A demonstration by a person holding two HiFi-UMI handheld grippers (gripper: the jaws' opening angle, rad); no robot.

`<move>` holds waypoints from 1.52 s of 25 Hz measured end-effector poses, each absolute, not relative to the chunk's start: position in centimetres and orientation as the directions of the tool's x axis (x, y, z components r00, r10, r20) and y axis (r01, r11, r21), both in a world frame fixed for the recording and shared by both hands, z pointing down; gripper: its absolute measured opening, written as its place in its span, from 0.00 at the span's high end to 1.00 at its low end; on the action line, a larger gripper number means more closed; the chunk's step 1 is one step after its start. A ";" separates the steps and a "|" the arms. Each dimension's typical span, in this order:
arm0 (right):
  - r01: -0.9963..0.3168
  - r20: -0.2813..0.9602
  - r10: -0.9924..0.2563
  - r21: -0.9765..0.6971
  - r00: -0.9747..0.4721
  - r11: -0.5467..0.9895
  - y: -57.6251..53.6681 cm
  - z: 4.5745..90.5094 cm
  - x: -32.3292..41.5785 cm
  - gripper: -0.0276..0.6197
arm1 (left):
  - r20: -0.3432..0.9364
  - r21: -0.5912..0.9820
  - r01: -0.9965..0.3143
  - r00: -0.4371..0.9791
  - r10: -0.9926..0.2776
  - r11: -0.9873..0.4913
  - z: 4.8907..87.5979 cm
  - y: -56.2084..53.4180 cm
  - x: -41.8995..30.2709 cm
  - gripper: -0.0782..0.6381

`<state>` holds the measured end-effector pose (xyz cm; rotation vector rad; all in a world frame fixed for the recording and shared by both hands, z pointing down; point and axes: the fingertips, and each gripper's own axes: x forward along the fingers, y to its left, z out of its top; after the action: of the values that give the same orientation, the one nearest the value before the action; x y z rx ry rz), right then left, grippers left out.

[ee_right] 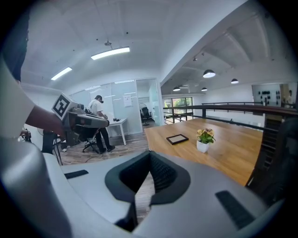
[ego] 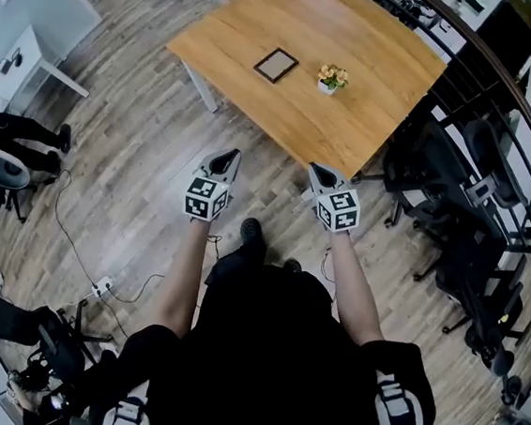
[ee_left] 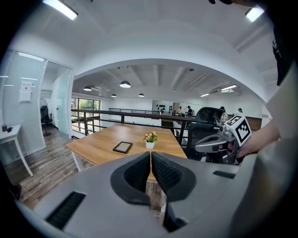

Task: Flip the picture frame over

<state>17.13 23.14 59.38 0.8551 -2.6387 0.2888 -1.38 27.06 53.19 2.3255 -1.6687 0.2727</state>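
Fingers [ee_left: 135, 175] together on nothing, the left gripper [ego: 224, 159] and right gripper [ego: 323, 173] hover near the table [ego: 377, 49] bearing the picture frame [ego: 276, 65]; only the right gripper view shows a person [ee_right: 98, 118] standing beside a white desk [ee_right: 117, 122].

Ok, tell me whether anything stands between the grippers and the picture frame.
Nothing visible does. The picture frame lies flat on the table, only bare tabletop between it and the near edge, off which the left gripper and right gripper hang, both shut and empty. The potted flowers stand apart at its right, off both paths.
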 end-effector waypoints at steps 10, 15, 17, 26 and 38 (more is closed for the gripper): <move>-0.626 0.420 -0.542 -0.081 -0.727 0.776 19.5 60.3 13.0 0.95 | 0.311 0.130 -0.932 0.362 -0.879 -0.338 54.4 22.6 -5.5 0.85; -0.646 0.416 -0.561 -0.088 -0.715 0.758 17.8 60.4 11.1 0.95 | 0.318 0.128 -0.926 0.378 -0.869 -0.356 54.7 20.7 -7.6 0.85; -0.655 0.416 -0.569 -0.091 -0.709 0.750 17.3 60.6 10.5 0.95 | 0.316 0.127 -0.922 0.388 -0.866 -0.367 54.7 20.0 -8.2 0.85; -0.704 0.414 -0.611 -0.113 -0.675 0.702 15.5 61.1 8.6 0.95 | 0.328 0.135 -0.908 0.419 -0.847 -0.397 55.4 17.6 -10.8 0.85; -0.716 0.434 -0.612 -0.120 -0.661 0.687 14.6 62.2 7.3 0.95 | 0.349 0.161 -0.902 0.433 -0.831 -0.402 57.1 16.9 -12.2 0.85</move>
<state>7.34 14.62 62.21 1.0411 -2.5390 0.4006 -12.19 16.94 57.09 2.3669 -1.4872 0.3056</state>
